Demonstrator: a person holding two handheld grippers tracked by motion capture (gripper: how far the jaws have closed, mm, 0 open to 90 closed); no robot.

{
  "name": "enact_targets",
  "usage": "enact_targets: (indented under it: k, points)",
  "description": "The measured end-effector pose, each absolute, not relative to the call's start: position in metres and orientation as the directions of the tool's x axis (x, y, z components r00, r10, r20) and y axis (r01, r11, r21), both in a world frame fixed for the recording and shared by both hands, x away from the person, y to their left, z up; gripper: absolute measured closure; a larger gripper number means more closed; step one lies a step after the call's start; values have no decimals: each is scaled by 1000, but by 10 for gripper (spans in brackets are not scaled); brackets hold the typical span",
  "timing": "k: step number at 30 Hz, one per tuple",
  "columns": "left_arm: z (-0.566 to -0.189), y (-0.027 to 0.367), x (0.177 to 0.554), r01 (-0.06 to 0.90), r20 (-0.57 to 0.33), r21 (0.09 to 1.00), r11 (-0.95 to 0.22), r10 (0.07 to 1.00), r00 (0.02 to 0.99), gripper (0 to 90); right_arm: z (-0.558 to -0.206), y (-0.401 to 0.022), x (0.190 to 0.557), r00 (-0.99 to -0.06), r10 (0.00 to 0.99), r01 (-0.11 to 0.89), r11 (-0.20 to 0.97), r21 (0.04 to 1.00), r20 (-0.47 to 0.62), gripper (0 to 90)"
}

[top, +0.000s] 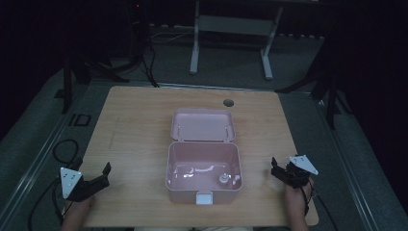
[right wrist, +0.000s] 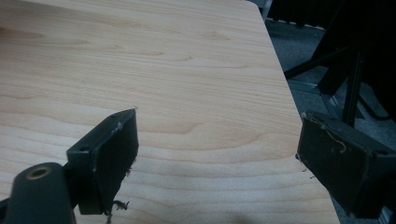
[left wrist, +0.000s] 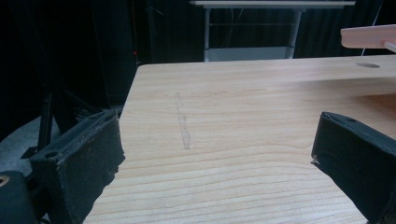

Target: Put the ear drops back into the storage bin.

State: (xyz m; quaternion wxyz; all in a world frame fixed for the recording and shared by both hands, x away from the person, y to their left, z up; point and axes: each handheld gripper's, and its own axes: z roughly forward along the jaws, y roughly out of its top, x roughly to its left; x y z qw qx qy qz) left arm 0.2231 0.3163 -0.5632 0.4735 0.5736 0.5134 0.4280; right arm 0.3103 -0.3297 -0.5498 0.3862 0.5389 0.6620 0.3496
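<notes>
A pink plastic box stands open in the middle of the wooden table, its lid tipped back behind it. Inside, near the front right, sits a small grey round object. A white latch hangs on the front wall. My left gripper rests at the table's front left, open and empty, pointing toward the box. My right gripper is at the front right, also open and empty. The left gripper view has its jaws wide apart over bare wood, with the lid's edge at the upper right. The right gripper's jaws are spread near the table's right edge.
A round cable hole lies near the table's far edge. A white desk frame stands on the floor beyond. Cables lie on the floor at the left, and dark stands flank the table on both sides.
</notes>
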Motion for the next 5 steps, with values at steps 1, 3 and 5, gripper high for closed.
enact_targets:
  k: [1,3,5]
  points:
    - [-563,316,223,183,5,983,-24,994,106,20,-550,-330,311,-121,983,447,177,877,-137,122]
    - [-563,316,223,182,4,983,-23,994,107,20,-550,-330,311,-120,983,452,176,875,-136,122]
    - [-563,316,223,183,5,983,-25,994,108,20,-551,-329,311,-123,983,453,178,873,-136,122]
